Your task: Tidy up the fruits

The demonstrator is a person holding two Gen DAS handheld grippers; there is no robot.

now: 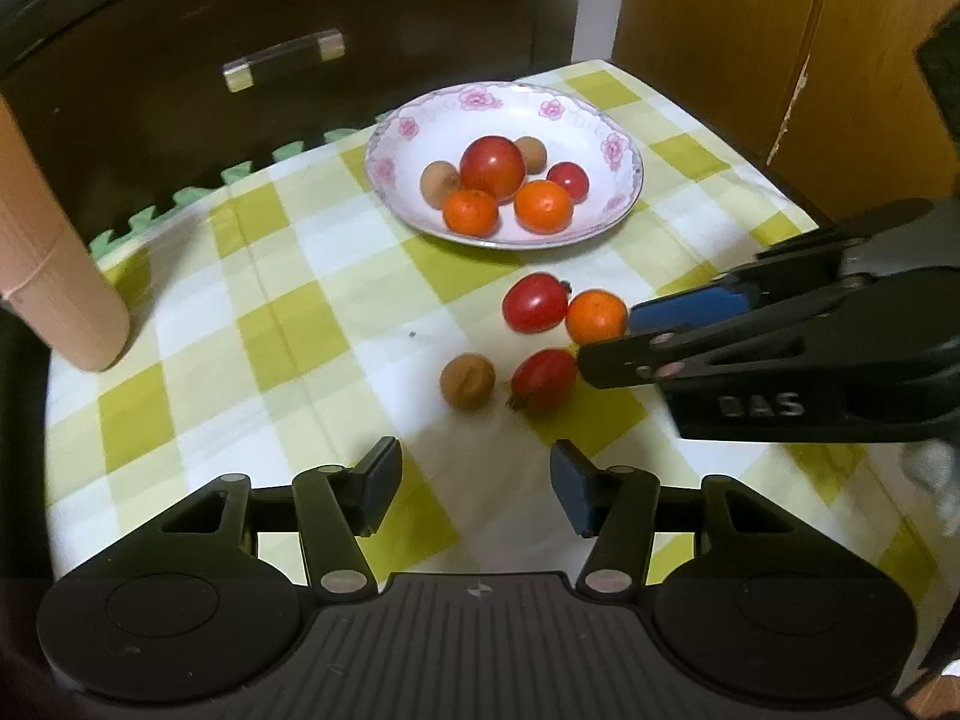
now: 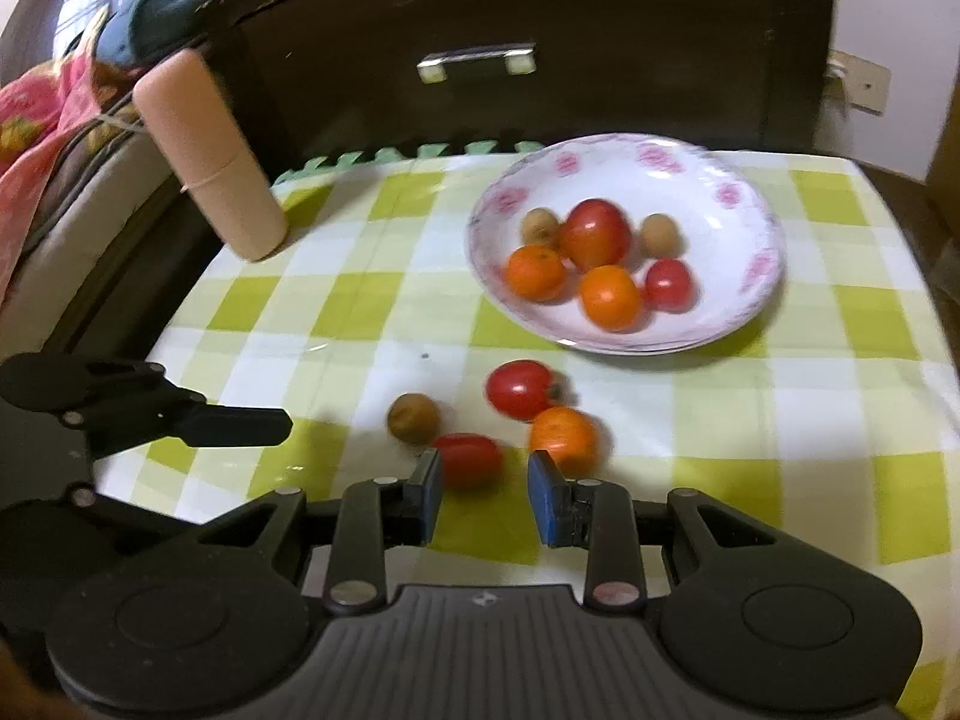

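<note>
Here, oblong tomato (image 2: 467, 459) lying crosswise (stem left), R gripper (image 2: 485, 495) jaws released, L gripper (image 1: 474, 489) too.

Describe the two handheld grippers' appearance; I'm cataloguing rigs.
Both are matte black plastic. The left gripper has linkage fingers with silver rivets, dark blue pads and a ribbed base between two round housings. The right gripper matches, with brighter blue pads; the left view shows "DAS" embossed on its side.
</note>
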